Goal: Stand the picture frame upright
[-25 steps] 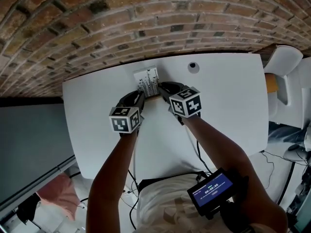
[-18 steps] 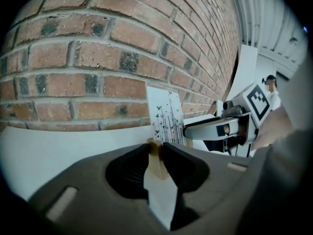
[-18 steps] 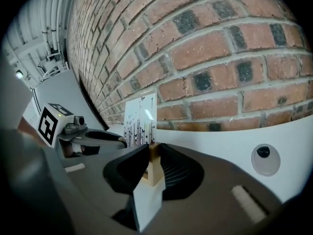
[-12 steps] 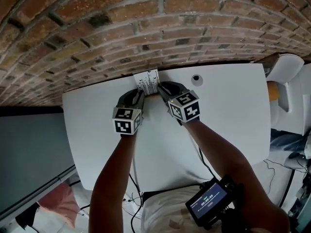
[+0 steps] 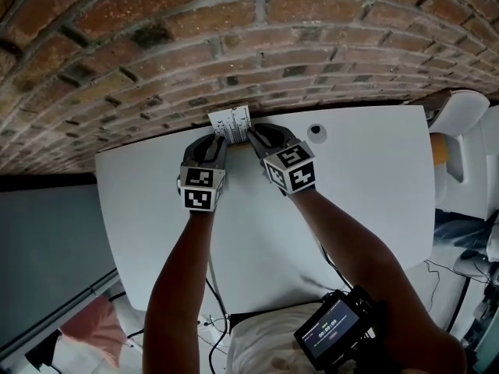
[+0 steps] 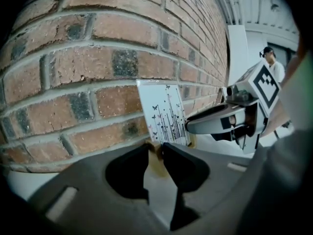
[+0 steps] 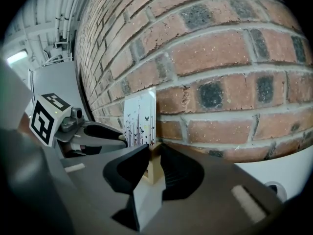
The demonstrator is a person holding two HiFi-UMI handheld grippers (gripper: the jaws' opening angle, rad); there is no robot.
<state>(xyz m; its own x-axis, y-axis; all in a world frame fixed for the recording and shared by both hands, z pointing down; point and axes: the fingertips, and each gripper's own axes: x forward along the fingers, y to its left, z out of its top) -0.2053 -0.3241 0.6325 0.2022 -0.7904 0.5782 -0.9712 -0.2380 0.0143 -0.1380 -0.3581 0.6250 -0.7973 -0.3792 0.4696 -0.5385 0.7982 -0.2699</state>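
Note:
The picture frame (image 5: 231,124) is a white card printed with dark stems and butterflies, set in a pale wooden base. It stands upright at the table's far edge, close to the brick wall (image 5: 234,45). My left gripper (image 5: 219,141) is shut on the left end of the base, which shows between its jaws in the left gripper view as wood (image 6: 156,152) under the card (image 6: 164,112). My right gripper (image 5: 253,135) is shut on the right end of the base (image 7: 153,166), with the card (image 7: 141,116) just beyond its jaws.
The white table (image 5: 366,185) has a round cable hole (image 5: 316,131) to the right of the frame. A white chair (image 5: 460,104) stands past the table's right edge. A small screen device (image 5: 331,329) sits near the person's body, and cables hang below the table's near edge.
Both grippers have moved away from the person with the frame between them, so it now stands nearer the brick wall. Both grips are unchanged.

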